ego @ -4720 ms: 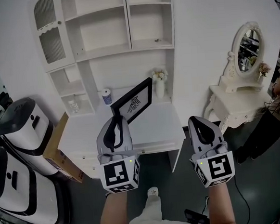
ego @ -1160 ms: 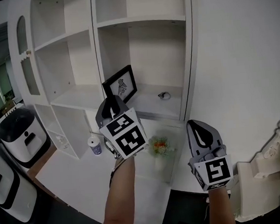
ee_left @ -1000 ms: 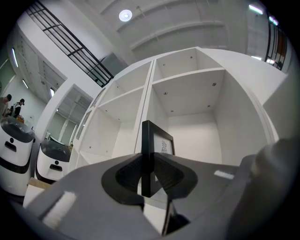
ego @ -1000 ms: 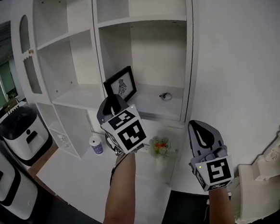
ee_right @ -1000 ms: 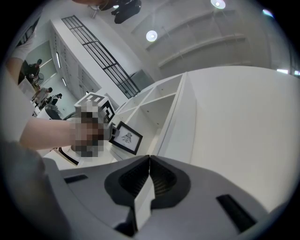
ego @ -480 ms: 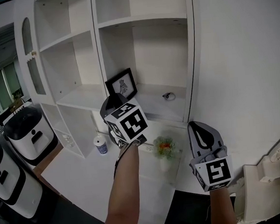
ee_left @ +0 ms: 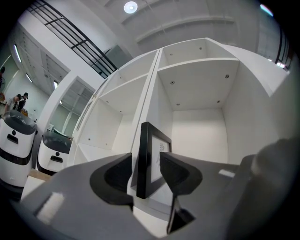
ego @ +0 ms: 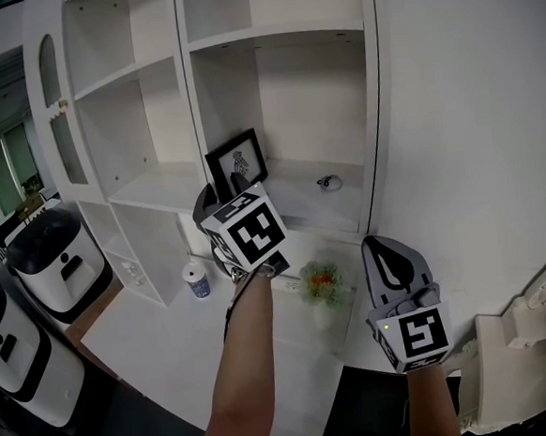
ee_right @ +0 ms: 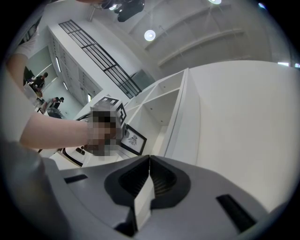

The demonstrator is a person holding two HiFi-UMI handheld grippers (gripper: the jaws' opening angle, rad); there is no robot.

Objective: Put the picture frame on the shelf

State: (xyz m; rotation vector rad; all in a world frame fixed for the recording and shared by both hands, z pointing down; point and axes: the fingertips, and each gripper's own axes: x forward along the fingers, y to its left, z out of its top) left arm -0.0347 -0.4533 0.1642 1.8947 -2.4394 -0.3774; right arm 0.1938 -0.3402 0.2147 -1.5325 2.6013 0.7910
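Observation:
The black picture frame (ego: pixel 236 163) stands upright on the shelf board (ego: pixel 321 207), at the left of the compartment and next to its divider. In the left gripper view the picture frame (ee_left: pixel 150 154) sits edge-on between my left gripper's (ee_left: pixel 146 165) jaws. The jaws are opening, and a thin gap shows on each side of the frame. In the head view the left gripper (ego: pixel 218 192) is just below and in front of the frame. My right gripper (ego: pixel 384 247) hangs lower right, shut and empty; its own view shows the right gripper (ee_right: pixel 149 161) with its jaws meeting.
A small dark ring-like object (ego: pixel 324 182) lies on the same shelf to the right. Below on the white desk (ego: pixel 160 339) stand a flower vase (ego: pixel 321 284) and a small cup (ego: pixel 197 282). White robots (ego: pixel 51 263) stand at the left. A white wall is on the right.
The frame went from above the desk up into the shelf compartment. Over the last second the left gripper has stayed at the frame, shifting only slightly. The right gripper has barely moved.

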